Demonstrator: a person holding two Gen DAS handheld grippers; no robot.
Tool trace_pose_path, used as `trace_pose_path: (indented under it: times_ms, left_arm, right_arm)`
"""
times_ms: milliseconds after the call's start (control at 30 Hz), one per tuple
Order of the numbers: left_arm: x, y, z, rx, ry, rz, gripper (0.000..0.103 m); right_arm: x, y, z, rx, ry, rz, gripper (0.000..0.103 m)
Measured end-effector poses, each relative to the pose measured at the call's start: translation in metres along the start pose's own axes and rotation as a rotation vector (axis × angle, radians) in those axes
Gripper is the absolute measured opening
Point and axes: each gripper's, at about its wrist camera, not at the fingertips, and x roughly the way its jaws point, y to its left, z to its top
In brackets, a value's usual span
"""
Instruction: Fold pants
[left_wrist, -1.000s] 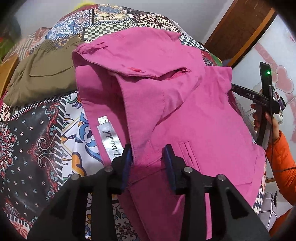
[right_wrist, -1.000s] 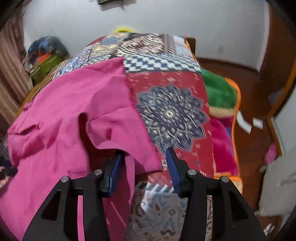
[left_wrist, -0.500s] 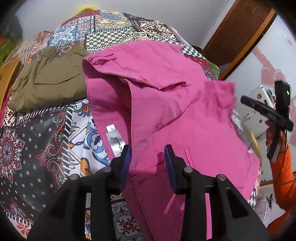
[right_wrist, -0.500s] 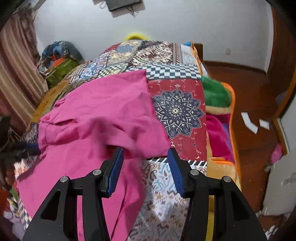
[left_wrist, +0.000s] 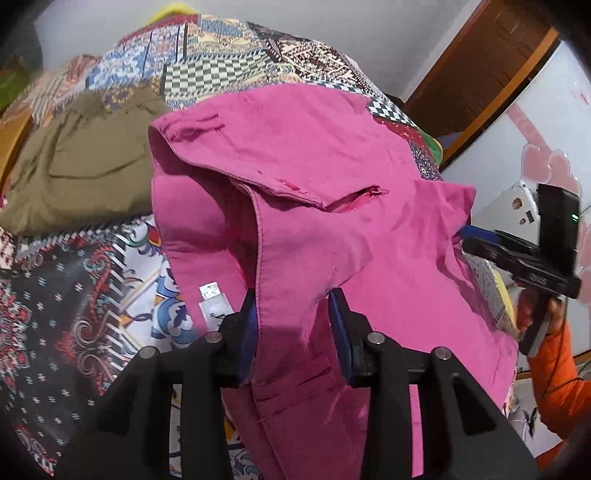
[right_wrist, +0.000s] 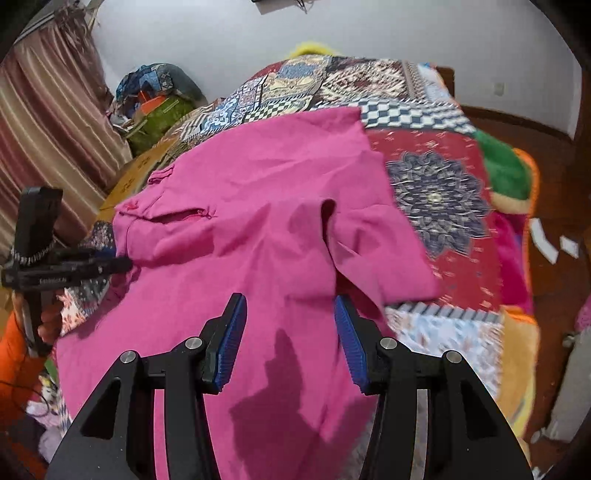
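Right tongs (right_wrist: 290, 334) now off raised pink pants (left_wrist: 332, 229), left tongs (left_wrist: 291, 328) gripping.

White garment label (left_wrist: 214, 303) — its print too blurred to read

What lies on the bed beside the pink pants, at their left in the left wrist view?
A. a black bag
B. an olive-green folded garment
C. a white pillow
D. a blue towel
B: an olive-green folded garment lies on the patterned bedspread, left of the pink pants.
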Motion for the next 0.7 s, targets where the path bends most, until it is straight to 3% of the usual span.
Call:
trace_pose_path:
  times_ms: [167,233,267,400,533,600,633,667,700]
  left_arm:
    - [0.005,0.003,-0.004,-0.012,0.014,-0.028,0.036]
    - [0.005,0.002,-0.005,-0.008,0.017,-0.043,0.033]
    - [0.005,0.000,-0.006,-0.006,0.023,-0.051,0.030]
    - [-0.003,-0.007,-0.009,0.005,0.033,-0.079,0.013]
    - [-0.022,-0.011,-0.013,-0.008,0.011,-0.154,0.013]
    - [-0.025,-0.012,-0.017,-0.011,0.017,-0.118,0.016]
    - [-0.024,-0.012,-0.019,-0.010,0.029,-0.084,0.028]
    - [-0.023,-0.012,-0.021,-0.010,0.040,-0.055,0.034]
    - [-0.023,-0.011,-0.025,-0.015,0.041,-0.035,0.042]
  right_arm:
    - [0.012,-0.018,0.004,0.092,0.011,0.009,0.045]
    - [0.010,-0.019,0.001,0.107,0.011,0.064,0.033]
    - [0.009,-0.018,-0.001,0.106,0.018,0.087,0.019]
    - [-0.005,-0.009,-0.007,0.080,0.012,0.123,0.010]
    - [-0.019,-0.007,-0.011,0.088,0.001,0.136,0.011]
    - [-0.019,-0.008,-0.016,0.104,0.038,0.130,0.017]
    - [-0.017,-0.010,-0.019,0.120,0.061,0.128,0.023]
    - [-0.018,-0.013,-0.025,0.145,0.085,0.127,0.038]
    - [-0.021,-0.014,-0.029,0.162,0.087,0.130,0.045]
